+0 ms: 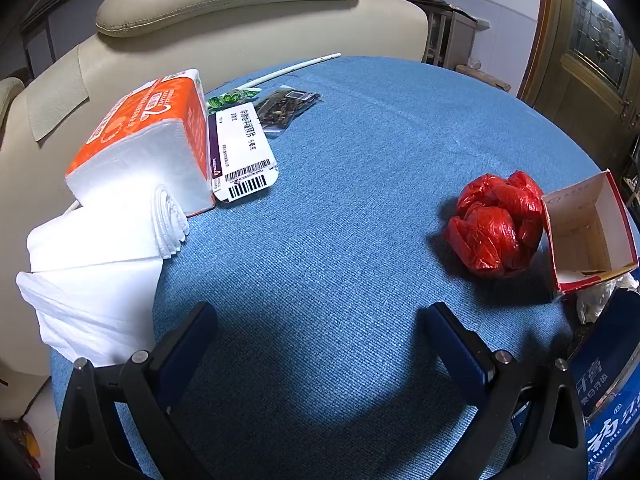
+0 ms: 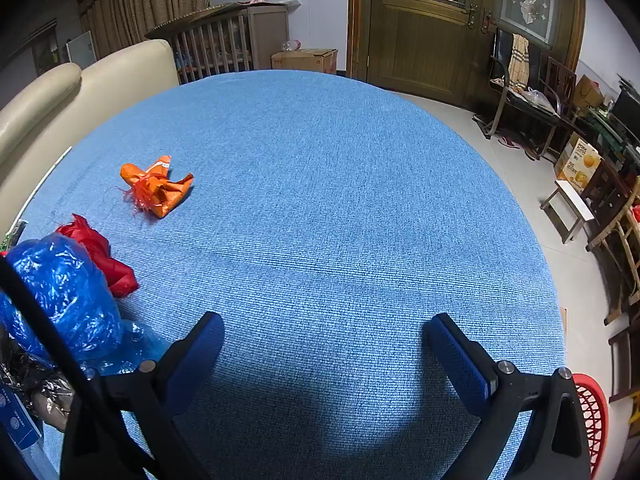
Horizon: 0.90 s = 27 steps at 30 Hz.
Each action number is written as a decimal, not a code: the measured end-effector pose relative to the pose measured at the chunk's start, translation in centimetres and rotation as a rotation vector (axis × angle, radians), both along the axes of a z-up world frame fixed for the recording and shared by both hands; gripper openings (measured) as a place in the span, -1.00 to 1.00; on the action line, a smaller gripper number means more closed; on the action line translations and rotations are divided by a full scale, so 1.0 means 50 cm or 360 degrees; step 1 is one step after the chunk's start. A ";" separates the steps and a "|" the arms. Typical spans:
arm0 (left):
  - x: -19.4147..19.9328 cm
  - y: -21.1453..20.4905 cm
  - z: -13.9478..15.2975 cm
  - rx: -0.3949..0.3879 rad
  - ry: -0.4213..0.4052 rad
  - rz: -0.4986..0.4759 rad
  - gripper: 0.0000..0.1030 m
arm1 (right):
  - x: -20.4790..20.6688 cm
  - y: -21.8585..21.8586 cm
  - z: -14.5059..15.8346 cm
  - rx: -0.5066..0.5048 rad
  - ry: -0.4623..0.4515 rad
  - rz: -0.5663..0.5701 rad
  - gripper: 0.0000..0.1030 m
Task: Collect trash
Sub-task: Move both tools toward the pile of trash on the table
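Both tongs are hovering spread apart and empty: left tongs (image 1: 320, 320) near the red bag (image 1: 494, 226), right tongs (image 2: 324, 330) well short of the orange wrapper (image 2: 156, 188) by the worktop's (image 2: 340, 184) left edge.

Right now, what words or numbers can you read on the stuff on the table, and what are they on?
"5毫克": white medicine box; its other characters, its purple-edge lettering and the barcode digits are too small.
Orange tissue pack: print too distorted.
Blue box: large white characters cut off by the frame.
Red-and-white open carton: faint, unreadable.
Yellow floor carton: blurred.
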<state>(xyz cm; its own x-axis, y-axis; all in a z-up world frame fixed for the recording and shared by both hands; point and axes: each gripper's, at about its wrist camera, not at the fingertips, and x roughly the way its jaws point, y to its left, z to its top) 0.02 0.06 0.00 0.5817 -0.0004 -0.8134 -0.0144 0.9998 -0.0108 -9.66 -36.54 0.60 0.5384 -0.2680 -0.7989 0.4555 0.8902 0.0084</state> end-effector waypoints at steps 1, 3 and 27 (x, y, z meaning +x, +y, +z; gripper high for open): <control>0.000 0.001 0.000 -0.0001 0.0000 -0.0001 1.00 | 0.000 0.000 0.000 0.0001 0.0000 0.0000 1.00; 0.000 0.002 0.000 -0.0003 0.0000 -0.0004 1.00 | 0.000 0.000 0.000 0.0001 0.0000 0.0000 1.00; -0.209 -0.017 0.161 -0.0076 -0.0317 -0.0155 1.00 | -0.094 0.014 0.065 -0.0014 -0.0091 0.0026 1.00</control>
